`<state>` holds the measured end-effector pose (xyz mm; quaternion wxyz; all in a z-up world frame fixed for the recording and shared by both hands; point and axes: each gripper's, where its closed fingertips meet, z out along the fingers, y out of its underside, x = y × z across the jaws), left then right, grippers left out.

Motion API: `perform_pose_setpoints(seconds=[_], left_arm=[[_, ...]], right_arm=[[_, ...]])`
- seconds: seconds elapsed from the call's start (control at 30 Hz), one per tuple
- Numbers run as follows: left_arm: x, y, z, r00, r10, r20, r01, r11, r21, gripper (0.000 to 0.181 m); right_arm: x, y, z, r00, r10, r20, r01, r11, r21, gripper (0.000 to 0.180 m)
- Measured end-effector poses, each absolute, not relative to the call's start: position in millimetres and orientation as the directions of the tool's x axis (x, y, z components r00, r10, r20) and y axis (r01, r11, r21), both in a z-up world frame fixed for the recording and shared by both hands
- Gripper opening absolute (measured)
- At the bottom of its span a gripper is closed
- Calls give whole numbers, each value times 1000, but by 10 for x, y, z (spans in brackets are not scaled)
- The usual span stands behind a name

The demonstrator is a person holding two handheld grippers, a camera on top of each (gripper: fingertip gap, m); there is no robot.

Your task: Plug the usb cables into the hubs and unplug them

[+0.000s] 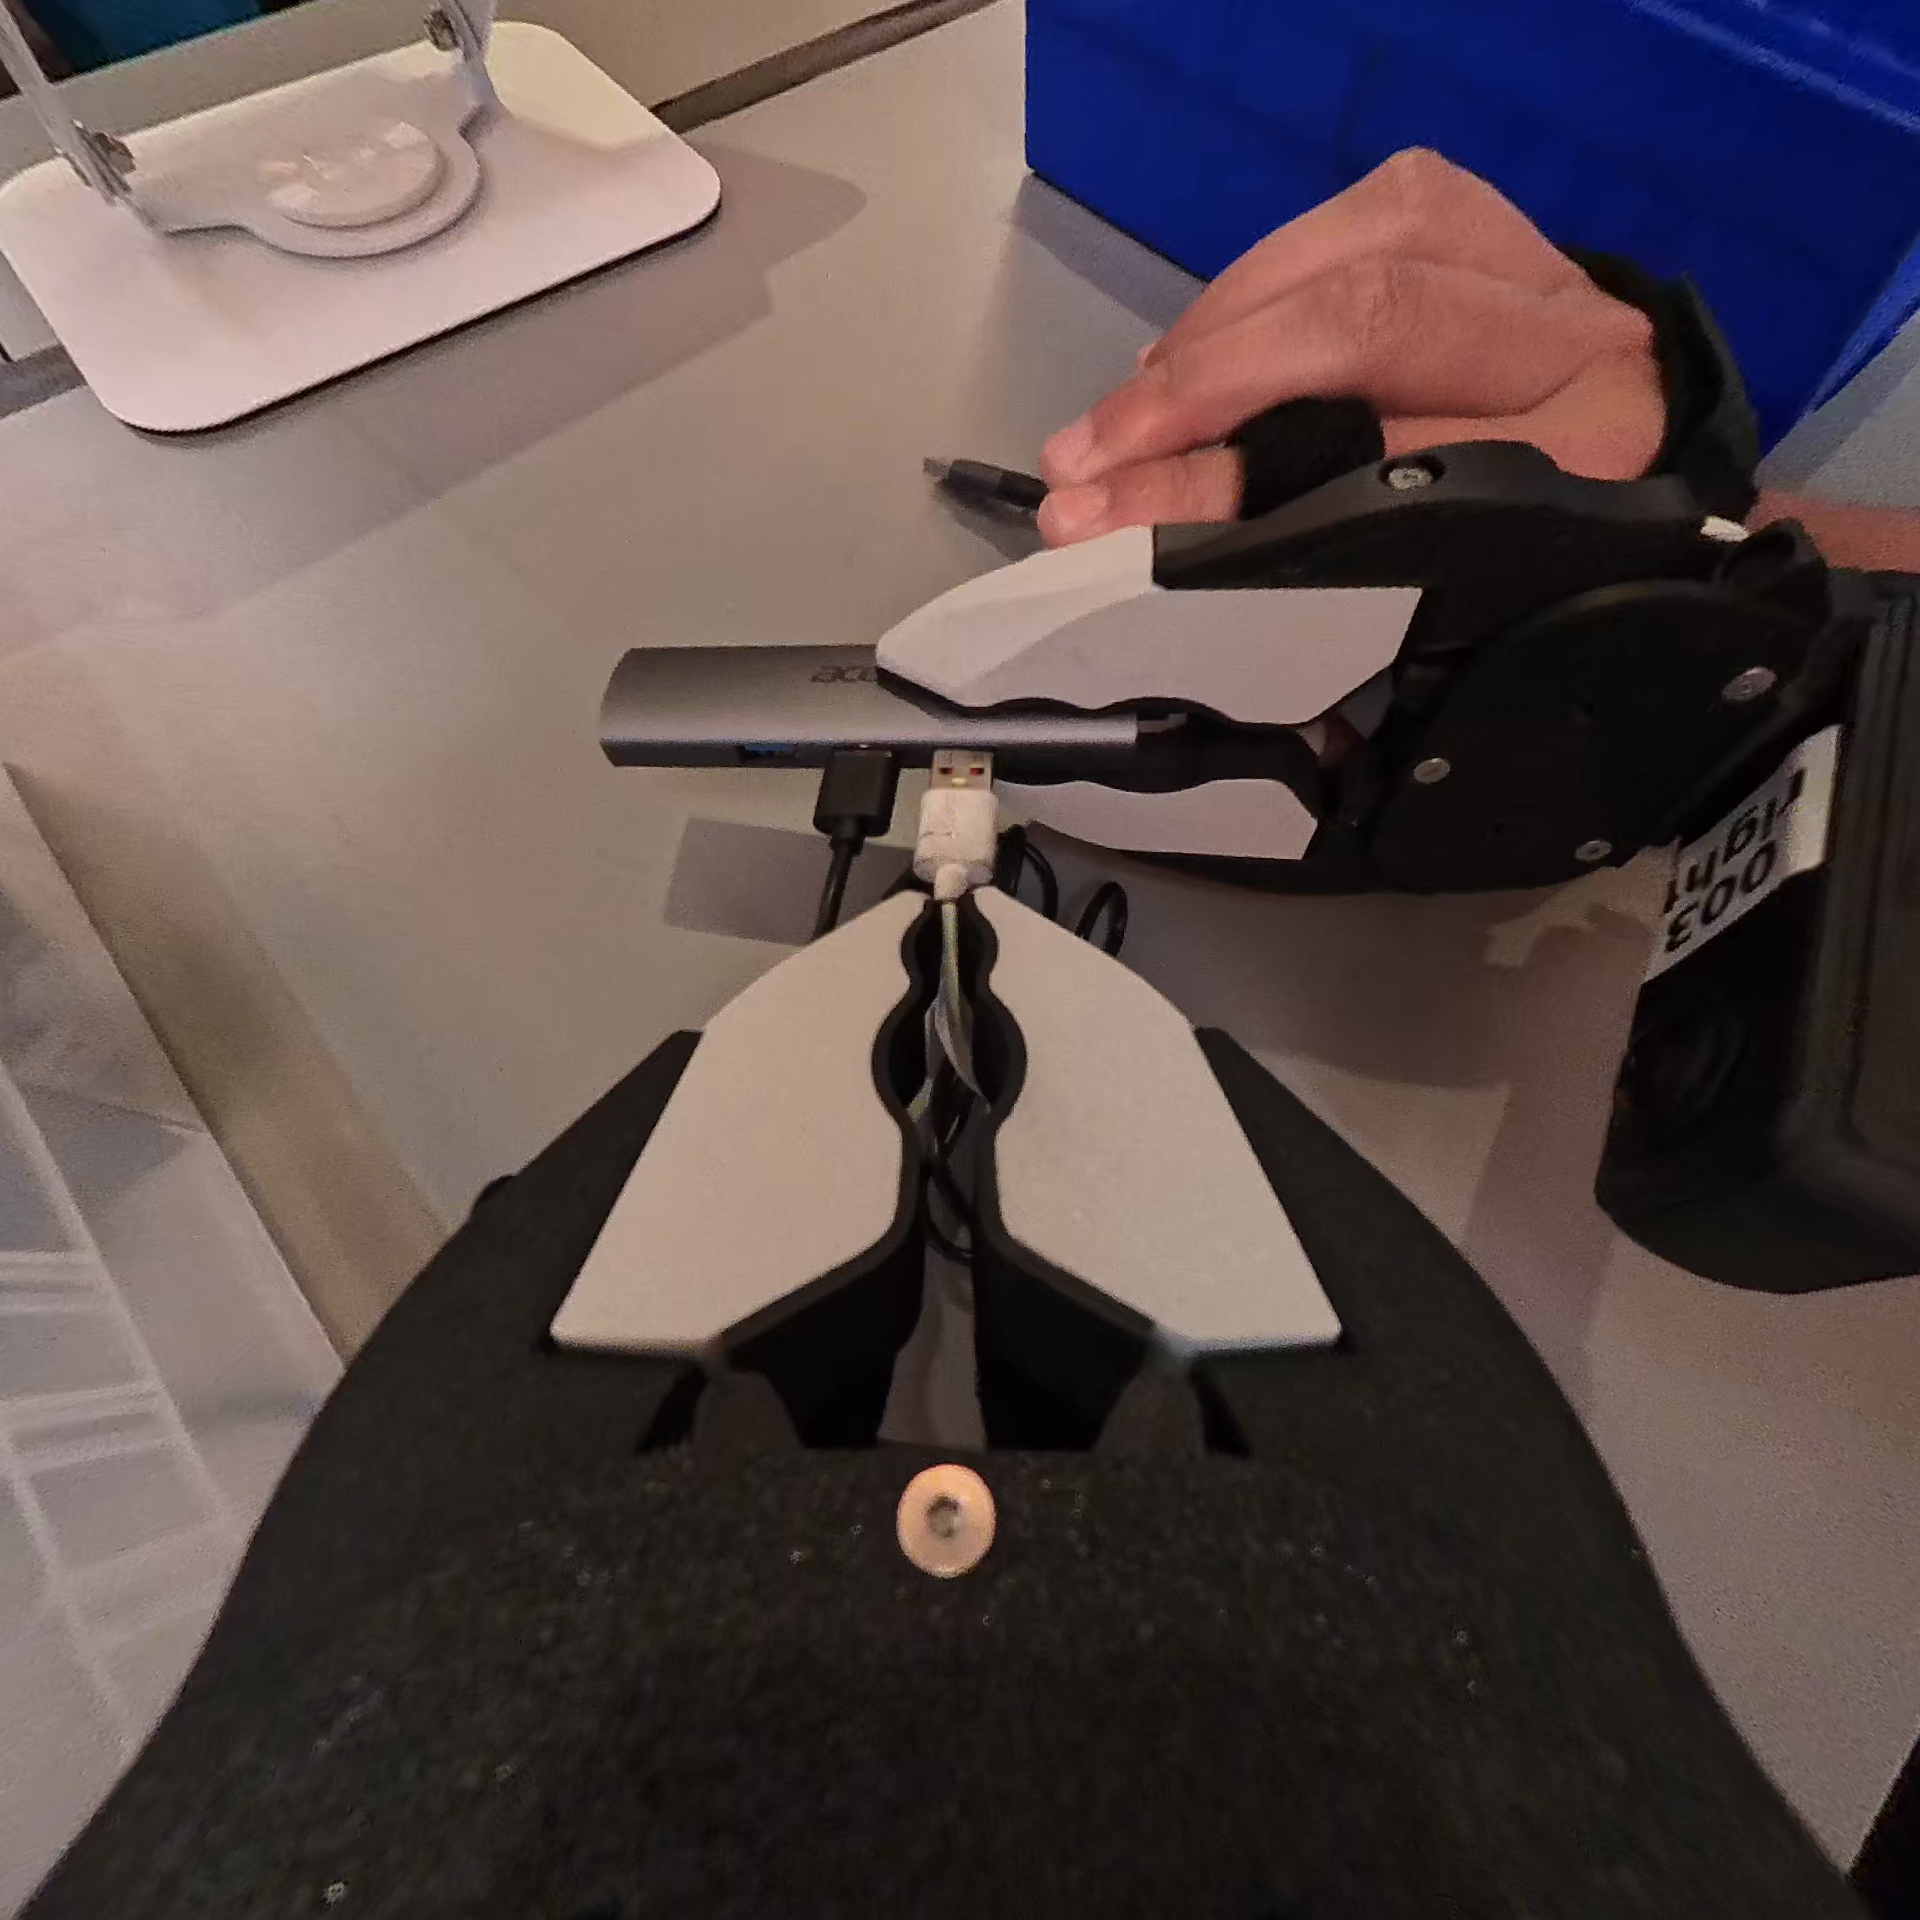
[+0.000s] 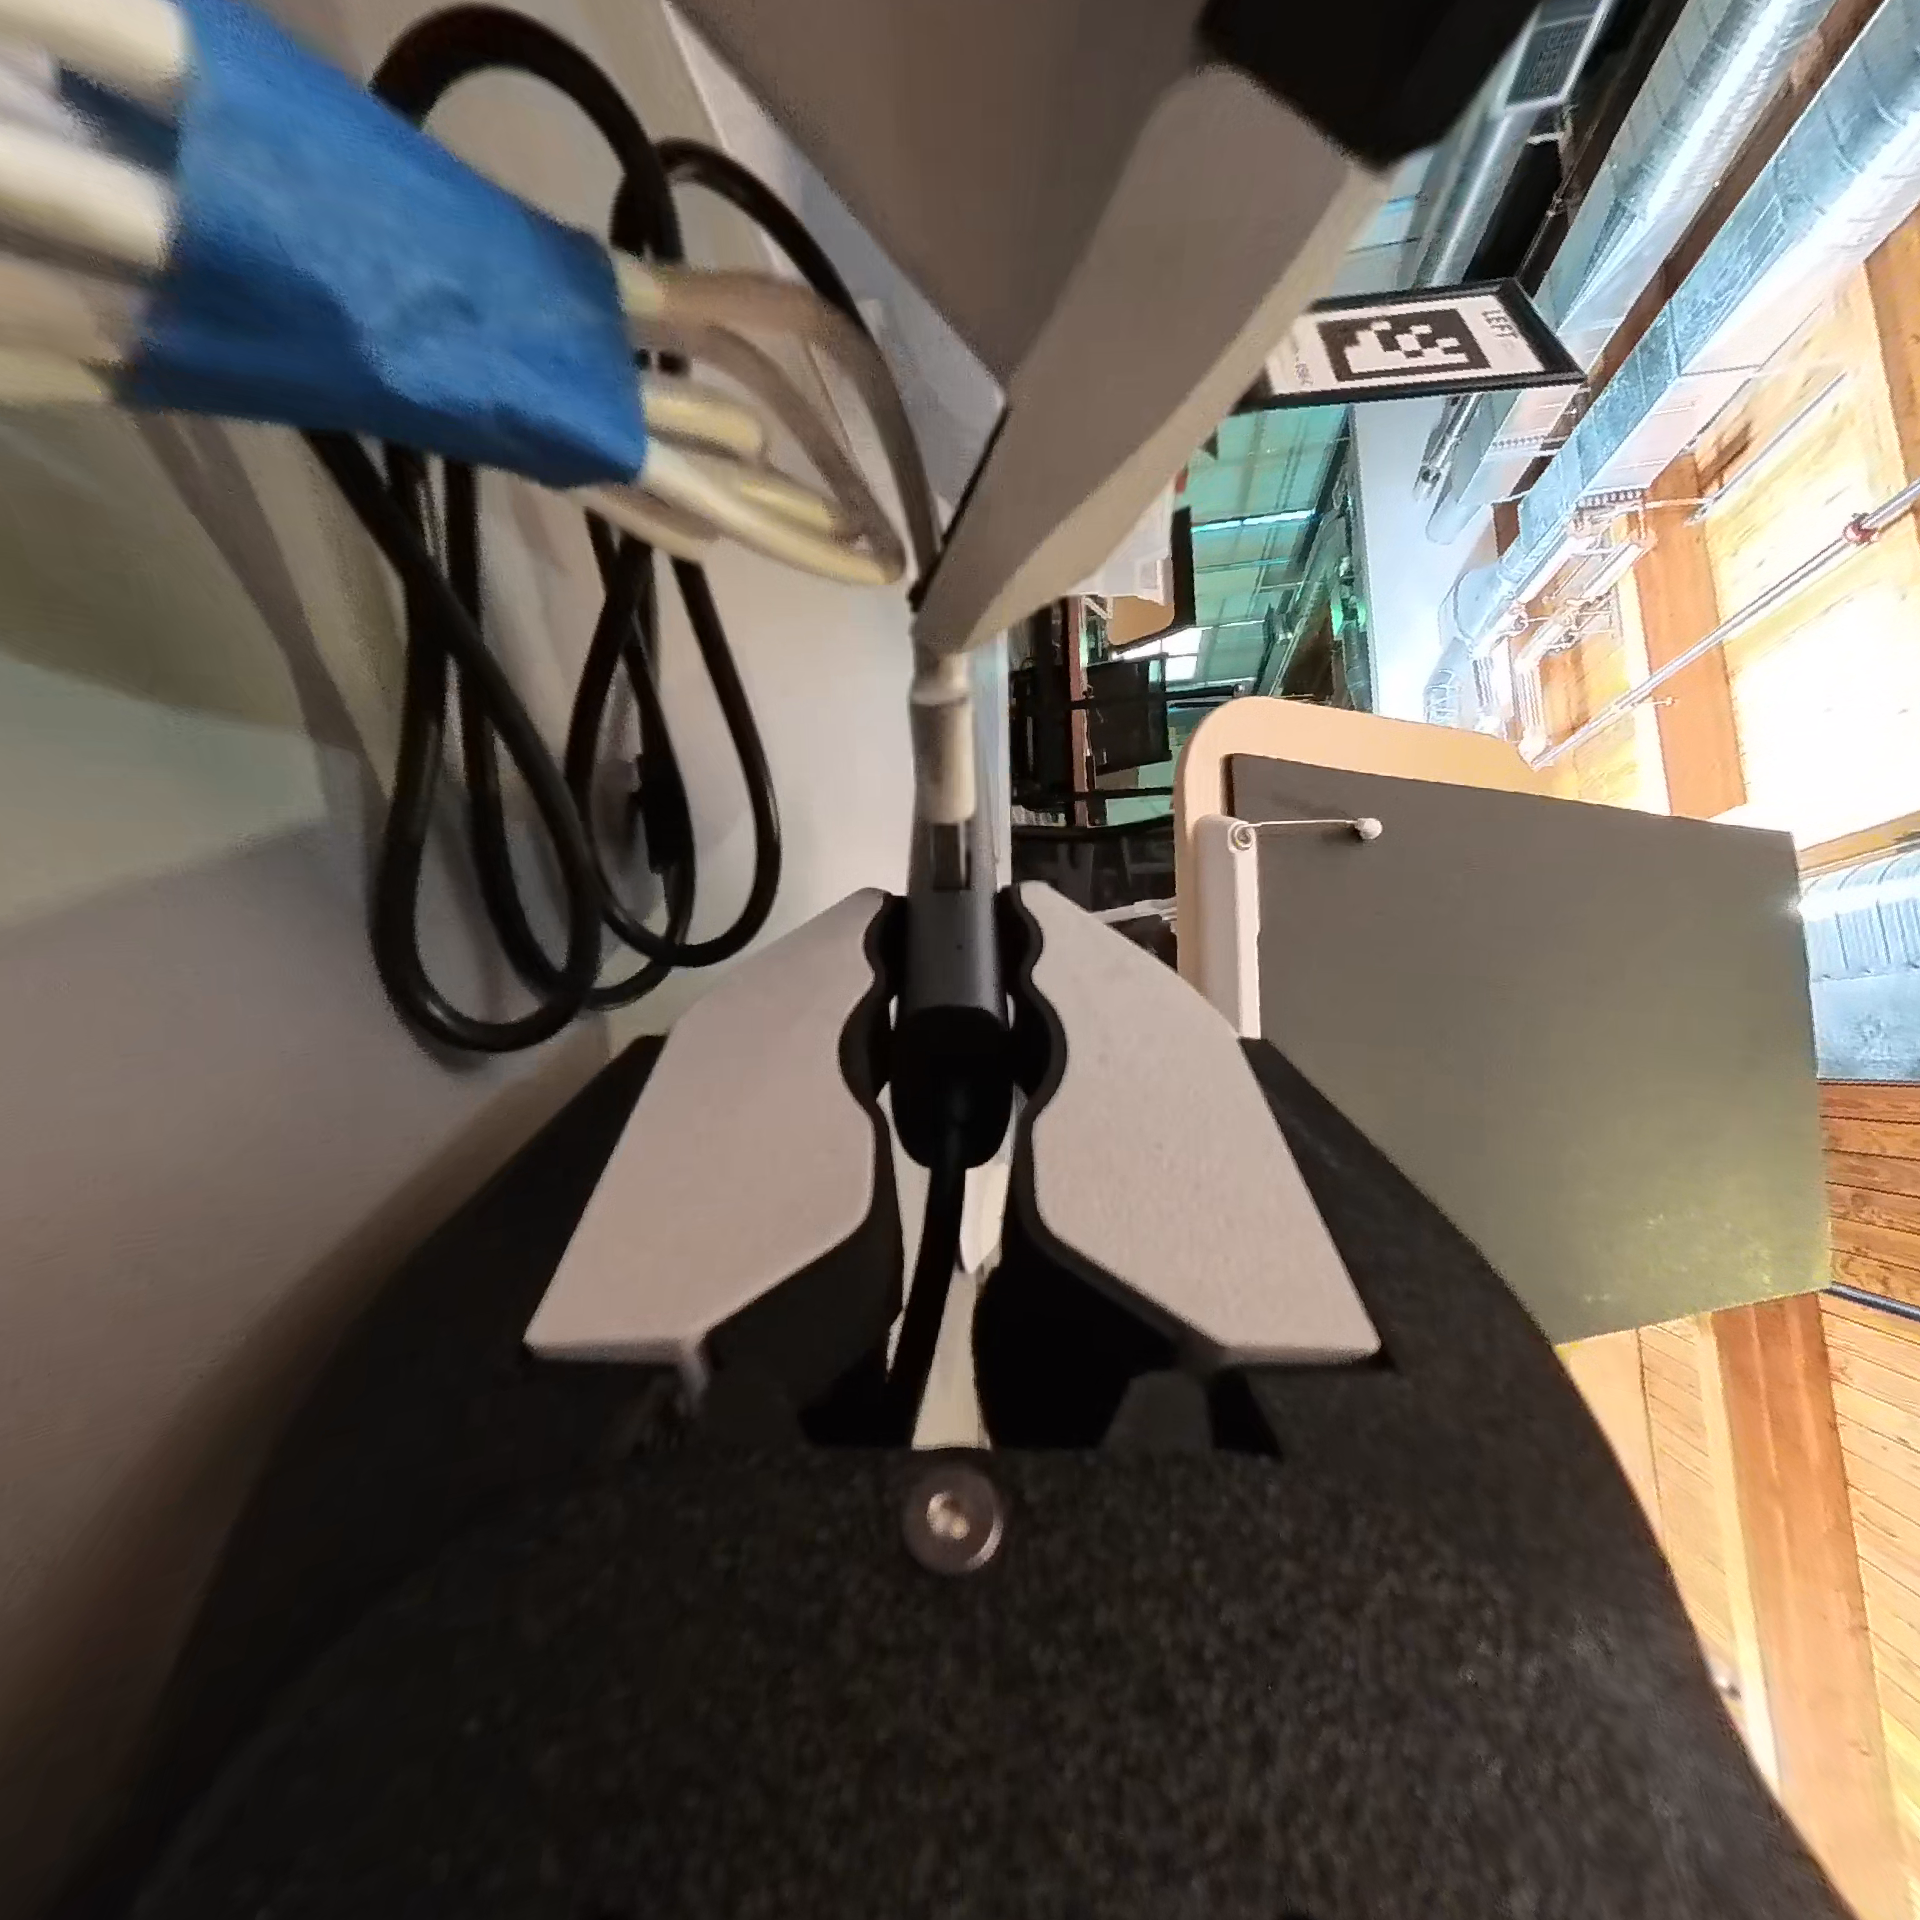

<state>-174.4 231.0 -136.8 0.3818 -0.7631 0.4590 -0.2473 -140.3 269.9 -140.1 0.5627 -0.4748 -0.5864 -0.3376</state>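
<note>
My left gripper [image 1: 951, 914] jaws pinching the white cable [image 1: 954, 831] mid-frame, right gripper [image 1: 1049, 743] jaws clamping the grey hub [image 1: 748, 691], black cable [image 1: 854, 805] plugged in, above my counter [image 1: 520, 623]

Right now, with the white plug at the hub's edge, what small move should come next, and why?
Probably ease the left gripper straight toward the hub: the white plug shows bare metal outside its port, while the right gripper clamps the hub steady.
</note>
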Motion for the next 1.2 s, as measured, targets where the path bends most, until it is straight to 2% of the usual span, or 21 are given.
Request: perform_pose_setpoints(seconds=[0.2, 0.5, 0.73, 0.97, 1.2], left_arm=[[-1724, 2291, -1354, 445, -895, 20, -510, -272, -816, 2], [-1704, 2254, -1272, 436, -899, 31, -457, -251, -853, 2], [-1719, 2286, -1235, 462, -885, -49, -471, -198, -859, 2], [-1692, 2273, -1244, 470, -881, -43, -458, -202, -866, 2], [-1680, 2279, -1320, 476, -879, -39, -468, -215, -857, 2]], right_arm=[[-1413, 2674, -1383, 85, 171, 982, 931, 337, -139, 17], [-1417, 2617, -1325, 165, 208, 964, 896, 376, -235, 17], [-1441, 2606, -1367, 167, 227, 959, 905, 351, -240, 17], [-1445, 2596, -1329, 246, 256, 935, 883, 338, -325, 17], [-1468, 2588, -1402, 208, 265, 942, 898, 329, -291, 17]])
